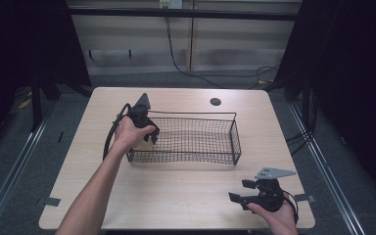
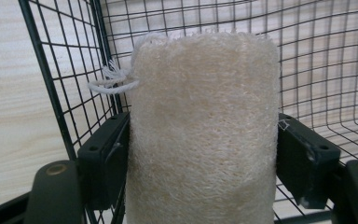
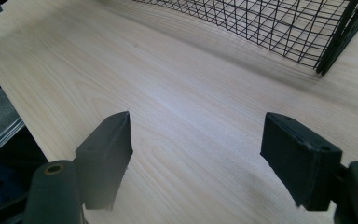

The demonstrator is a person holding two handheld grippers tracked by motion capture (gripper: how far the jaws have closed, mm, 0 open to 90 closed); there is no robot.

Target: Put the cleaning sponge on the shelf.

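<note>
The left gripper (image 1: pixel 149 136), clamped on a loofah sponge (image 2: pixel 203 135), held it upright inside the wire basket (image 1: pixel 235 132) at the basket's left end, long axis vertical, while the right gripper (image 1: pixel 245 196) waited wide open and empty near the table (image 1: pixel 186 196)'s front right corner.

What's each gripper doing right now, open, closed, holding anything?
Left gripper: shut on the cream fibrous loofah sponge, inside the black wire mesh basket.
Right gripper: open, nothing between its jaws, above the light wooden table.
</note>
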